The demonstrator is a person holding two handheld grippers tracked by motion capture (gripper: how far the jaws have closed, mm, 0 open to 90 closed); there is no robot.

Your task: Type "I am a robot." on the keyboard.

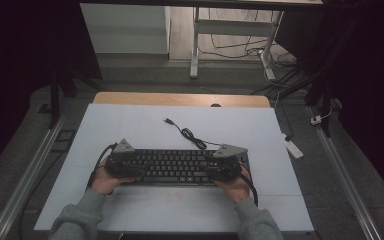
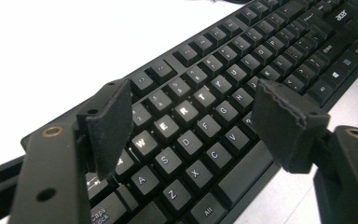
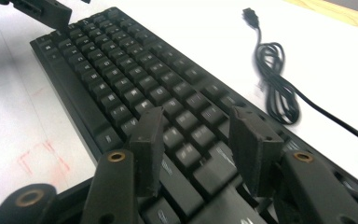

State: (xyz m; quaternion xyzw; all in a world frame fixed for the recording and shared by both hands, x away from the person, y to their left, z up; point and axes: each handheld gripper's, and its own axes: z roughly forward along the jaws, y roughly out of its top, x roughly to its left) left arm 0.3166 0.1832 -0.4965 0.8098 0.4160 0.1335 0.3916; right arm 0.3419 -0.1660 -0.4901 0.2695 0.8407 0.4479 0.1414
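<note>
The left gripper (image 2: 191, 116) was held over the left end of the keyboard (image 1: 176, 166), its jaws set wide apart with nothing clamped between them; the letter keys (image 2: 186, 112) were seen through the gap. The right gripper (image 3: 200, 149) was held over the right end of the keyboard, its jaws parted to a moderate width and closed on nothing, with only keys visible between the pads. In the high view, each gripper was carried by a hand (image 1: 105, 182) in a grey sleeve (image 1: 77, 217), the left gripper (image 1: 120, 162) at one end and the right gripper (image 1: 225, 165) at the other.

The black keyboard was laid flat near the front middle of the white surface (image 1: 130, 125), its long side parallel to the front edge. Its cable (image 1: 192, 137) was run from the rear right of the keyboard to a loose coil just behind it, and the plug (image 1: 168, 121) was laid on the surface farther back, unconnected.
</note>
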